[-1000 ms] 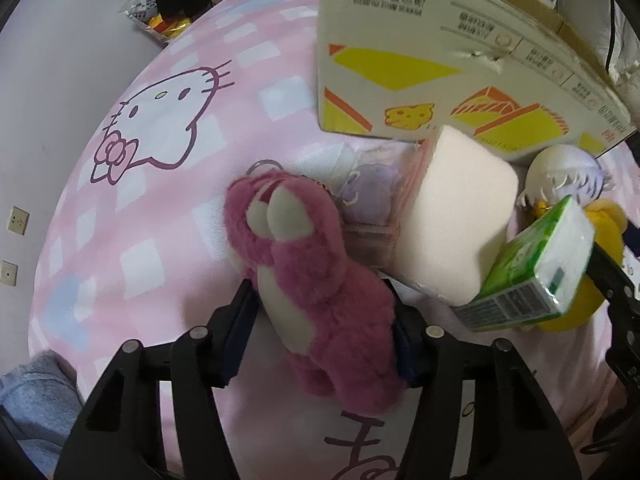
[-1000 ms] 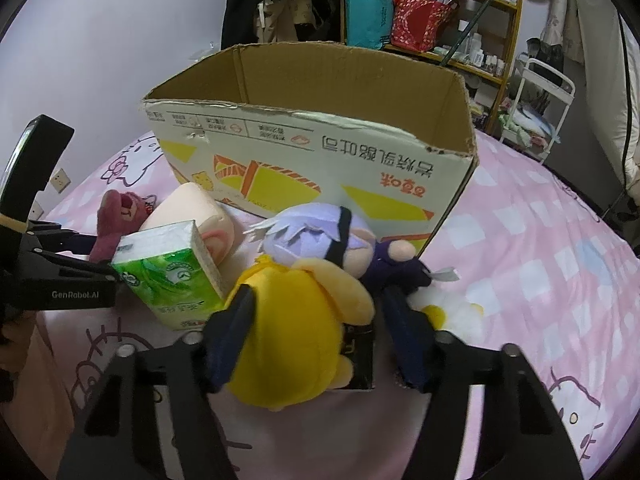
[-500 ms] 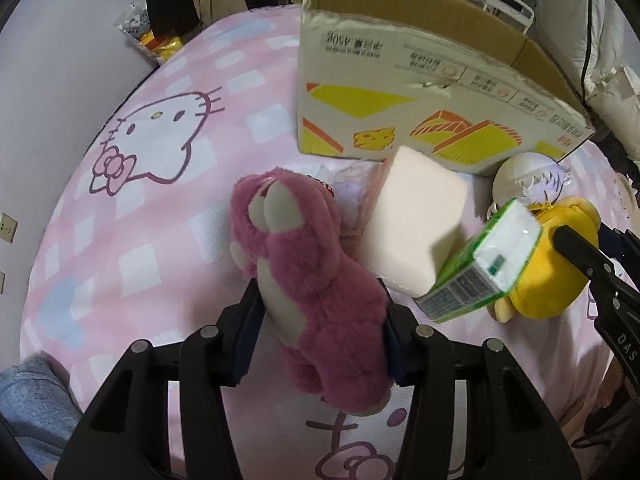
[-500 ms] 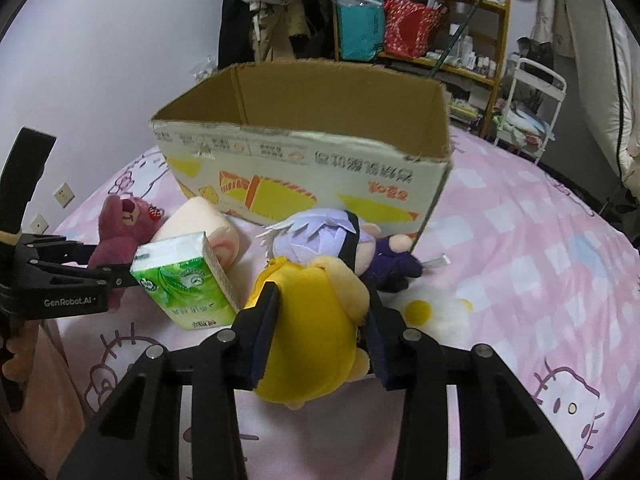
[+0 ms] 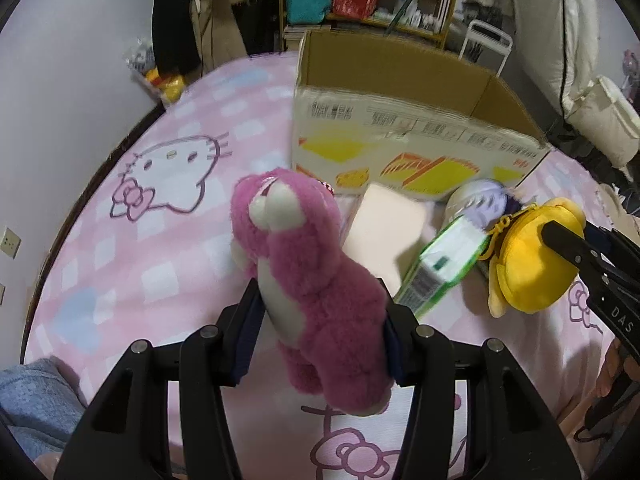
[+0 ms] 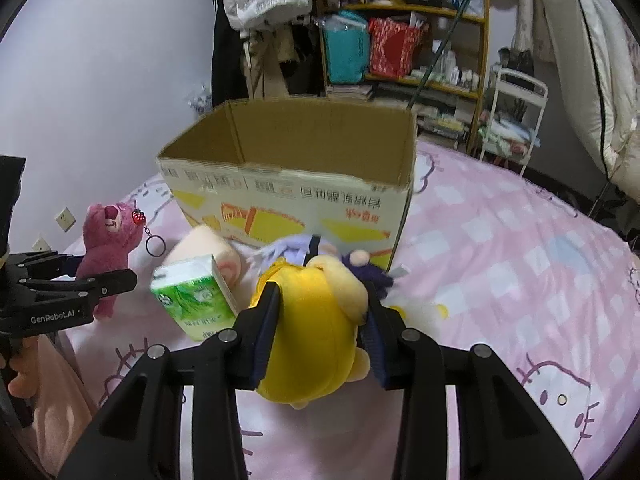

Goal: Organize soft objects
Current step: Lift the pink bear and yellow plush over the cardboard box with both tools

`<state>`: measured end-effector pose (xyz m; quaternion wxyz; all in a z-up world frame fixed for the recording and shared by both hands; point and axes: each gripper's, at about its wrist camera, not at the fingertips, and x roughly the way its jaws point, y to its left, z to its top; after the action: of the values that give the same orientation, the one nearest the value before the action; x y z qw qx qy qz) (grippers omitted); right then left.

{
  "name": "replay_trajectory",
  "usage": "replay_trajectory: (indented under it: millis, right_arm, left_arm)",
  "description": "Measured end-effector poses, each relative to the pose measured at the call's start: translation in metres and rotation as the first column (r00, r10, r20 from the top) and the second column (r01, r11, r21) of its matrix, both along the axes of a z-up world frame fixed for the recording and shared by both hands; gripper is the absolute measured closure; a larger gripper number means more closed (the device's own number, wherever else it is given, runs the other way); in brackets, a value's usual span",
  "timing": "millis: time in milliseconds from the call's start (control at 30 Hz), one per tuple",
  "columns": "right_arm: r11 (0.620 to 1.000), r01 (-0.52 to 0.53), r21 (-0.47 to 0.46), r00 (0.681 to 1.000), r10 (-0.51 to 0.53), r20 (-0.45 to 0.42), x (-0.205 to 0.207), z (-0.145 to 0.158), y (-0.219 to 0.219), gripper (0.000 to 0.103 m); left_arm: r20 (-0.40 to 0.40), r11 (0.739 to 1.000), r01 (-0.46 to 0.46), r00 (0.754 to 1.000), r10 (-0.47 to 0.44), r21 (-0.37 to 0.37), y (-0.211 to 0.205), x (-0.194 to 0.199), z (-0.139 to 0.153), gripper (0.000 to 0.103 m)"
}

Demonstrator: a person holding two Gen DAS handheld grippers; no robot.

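Note:
My left gripper is shut on a pink plush bear and holds it up off the bed; the bear also shows in the right wrist view with a keyring hanging from it. My right gripper is shut on a yellow plush toy, lifted above the bed; it also shows in the left wrist view. An open cardboard box stands behind them on the pink bed. A green tissue pack, a cream pillow-like toy and a purple-haired doll lie before the box.
A shelf with bags and clutter and a white cart stand behind the bed. The wall is on the left. White bedding is piled at the right.
Both grippers have risen, lifting the pink bear and the yellow toy off the bed. The right gripper closed tighter on the yellow toy. The box opening now shows from higher.

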<state>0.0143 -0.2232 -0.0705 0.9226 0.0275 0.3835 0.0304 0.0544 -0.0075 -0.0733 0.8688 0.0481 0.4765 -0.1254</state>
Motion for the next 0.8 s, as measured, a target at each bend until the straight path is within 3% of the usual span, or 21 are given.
replay_trajectory:
  millis: [300, 600, 800]
  right_arm:
    - [0.997, 0.071, -0.013, 0.975, -0.067, 0.212, -0.026, 0.036, -0.008, 0.062]
    - [0.996, 0.093, -0.008, 0.932, -0.084, 0.352, -0.036, 0.079, -0.01, 0.063]
    - [0.994, 0.106, -0.02, 0.909, -0.089, 0.408, -0.027, 0.106, -0.014, 0.063]
  left_arm:
    - [0.202, 0.999, 0.051, 0.978, -0.05, 0.0, -0.005, -0.023, 0.034, 0.052]
    - [0.431, 0.997, 0.069, 0.901, -0.053, -0.022, -0.011, -0.048, 0.093, 0.052]
    - [0.503, 0.997, 0.066, 0.864, -0.033, -0.049, -0.022, -0.038, 0.13, 0.052]
